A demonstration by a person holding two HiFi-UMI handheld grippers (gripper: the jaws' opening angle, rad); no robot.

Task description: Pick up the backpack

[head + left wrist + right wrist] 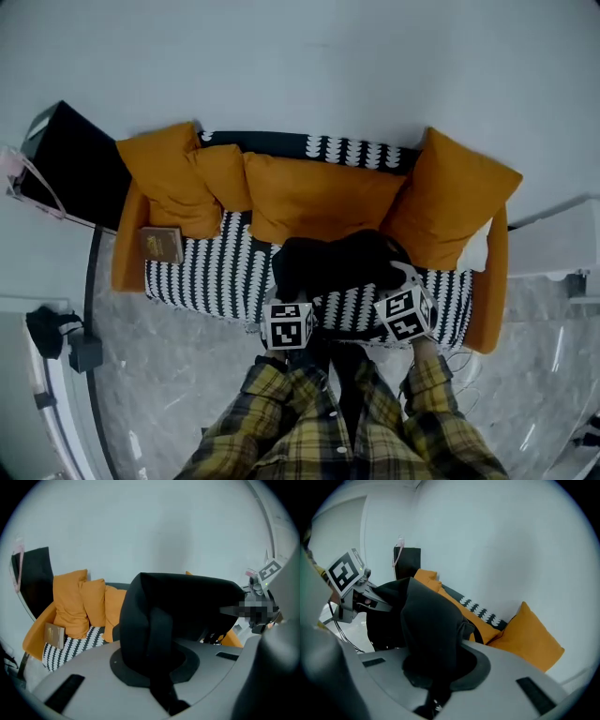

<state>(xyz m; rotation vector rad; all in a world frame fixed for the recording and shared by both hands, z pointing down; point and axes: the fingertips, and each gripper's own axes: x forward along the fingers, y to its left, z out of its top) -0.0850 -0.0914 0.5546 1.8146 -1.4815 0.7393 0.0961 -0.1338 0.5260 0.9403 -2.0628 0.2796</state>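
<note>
A black backpack (pixel 337 264) hangs in the air between my two grippers, above the front of a black-and-white patterned sofa (pixel 202 267). My left gripper (pixel 291 309) is shut on a black strap of the backpack (pixel 159 634), whose dark fabric fills the middle of the left gripper view. The right gripper (pixel 401 298) is shut on the black cloth at the other side of the backpack (pixel 431 634). Each gripper's marker cube shows in the other's view. The fingertips are hidden by the fabric.
Several orange cushions (pixel 309 192) line the sofa back, with orange armrests (pixel 127 239) at both ends. A brown book (pixel 161 244) lies on the left seat. A black cabinet (pixel 75 164) stands at the left by the white wall. My plaid sleeves (pixel 319 422) fill the bottom.
</note>
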